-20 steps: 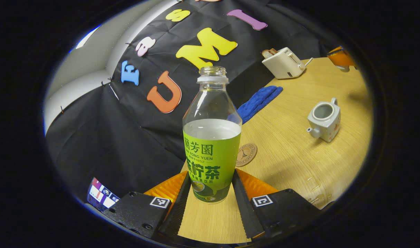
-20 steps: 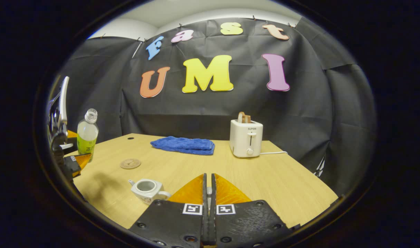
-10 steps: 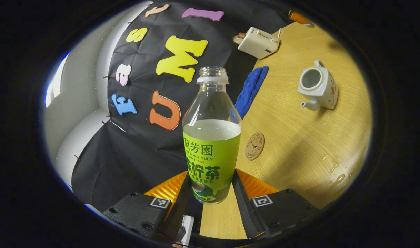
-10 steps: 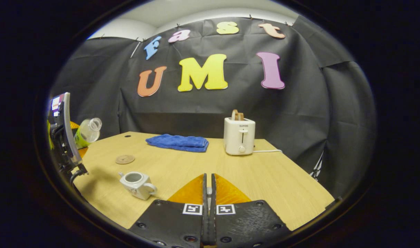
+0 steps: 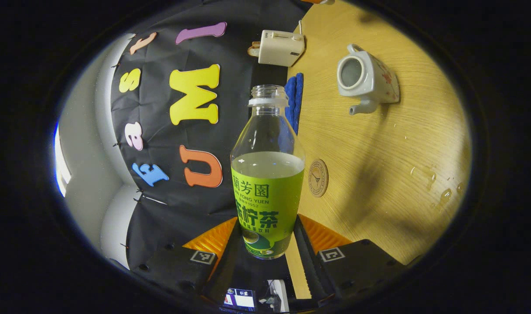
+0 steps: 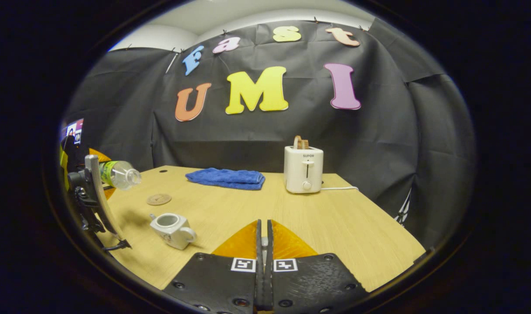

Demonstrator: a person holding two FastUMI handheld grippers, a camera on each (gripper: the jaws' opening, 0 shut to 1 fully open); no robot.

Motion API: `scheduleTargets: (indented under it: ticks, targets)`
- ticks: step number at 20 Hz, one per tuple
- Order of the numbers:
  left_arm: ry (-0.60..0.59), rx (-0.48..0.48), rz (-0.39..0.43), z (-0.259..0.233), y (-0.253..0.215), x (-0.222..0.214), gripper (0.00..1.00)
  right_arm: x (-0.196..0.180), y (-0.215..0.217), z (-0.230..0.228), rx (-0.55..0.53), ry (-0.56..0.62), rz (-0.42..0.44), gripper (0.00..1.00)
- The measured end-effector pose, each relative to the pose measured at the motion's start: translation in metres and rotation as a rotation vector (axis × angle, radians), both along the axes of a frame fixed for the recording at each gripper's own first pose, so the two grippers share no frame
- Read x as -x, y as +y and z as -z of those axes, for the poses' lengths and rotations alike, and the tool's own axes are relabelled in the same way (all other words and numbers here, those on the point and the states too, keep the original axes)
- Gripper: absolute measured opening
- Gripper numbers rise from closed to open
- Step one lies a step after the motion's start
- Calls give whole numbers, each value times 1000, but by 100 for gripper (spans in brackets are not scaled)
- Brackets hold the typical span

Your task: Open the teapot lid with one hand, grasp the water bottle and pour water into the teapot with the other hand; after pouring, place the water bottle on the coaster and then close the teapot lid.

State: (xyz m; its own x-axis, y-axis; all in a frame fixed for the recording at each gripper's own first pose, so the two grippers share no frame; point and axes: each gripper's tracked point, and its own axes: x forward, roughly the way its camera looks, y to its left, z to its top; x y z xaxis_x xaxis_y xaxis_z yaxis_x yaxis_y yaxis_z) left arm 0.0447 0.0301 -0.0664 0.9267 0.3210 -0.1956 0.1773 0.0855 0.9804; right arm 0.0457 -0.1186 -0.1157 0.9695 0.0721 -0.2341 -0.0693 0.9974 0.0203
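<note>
— What has the left gripper (image 5: 265,244) got?
— Its two fingers are pressed on the base of the water bottle (image 5: 267,174), which is tipped nearly level above the table (image 6: 335,226), uncapped mouth toward the teapot (image 6: 171,225).
— And the right gripper (image 6: 262,244)?
— Fingers all but together on something small and pale (I can't tell what).
— Farther out?
— The open teapot on the wood, the coaster (image 6: 158,199) beyond it, then a blue towel (image 6: 225,178) and a toaster (image 6: 303,169).

Black cloth wall (image 6: 379,144) behind a light wooden table (image 6: 335,226); white ceiling (image 6: 230,17) above. On the table, a white toaster (image 6: 303,169) and a blue towel (image 6: 225,178).
</note>
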Motion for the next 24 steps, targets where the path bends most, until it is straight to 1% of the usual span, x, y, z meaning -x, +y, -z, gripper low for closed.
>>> scheduleTargets:
  ticks: [6, 8, 9, 10, 13, 19, 20, 22, 24]
  targets:
    - [35, -101, 32, 1, -12, -7, 71, 1, -5, 5, -4, 8, 2, 0]
    - [45, -153, 39, -1, -14, -7, 71, 1, -6, 5, -2, 5, 3, 0]
    - [50, -172, 43, -1, -15, -8, 69, 1, -7, 6, -2, 4, 4, 0]
    - [59, -182, 46, 2, -15, -9, 71, 0, -7, 6, -3, 5, 3, 0]
    - [66, -211, 45, 0, -17, -11, 71, -1, -9, 9, -12, 9, 2, 0]
    - [71, -268, 71, -4, -30, -15, 71, -3, -19, 12, -27, 11, 17, 0]
    - [66, -284, 76, -5, -31, -16, 68, -3, -20, 11, -29, 10, 17, 0]
    - [63, -304, 84, -6, -33, -17, 71, -4, -21, 10, -31, 9, 18, 0]
    - [58, -324, 90, -9, -35, -19, 71, -4, -24, 11, -32, 7, 20, 0]
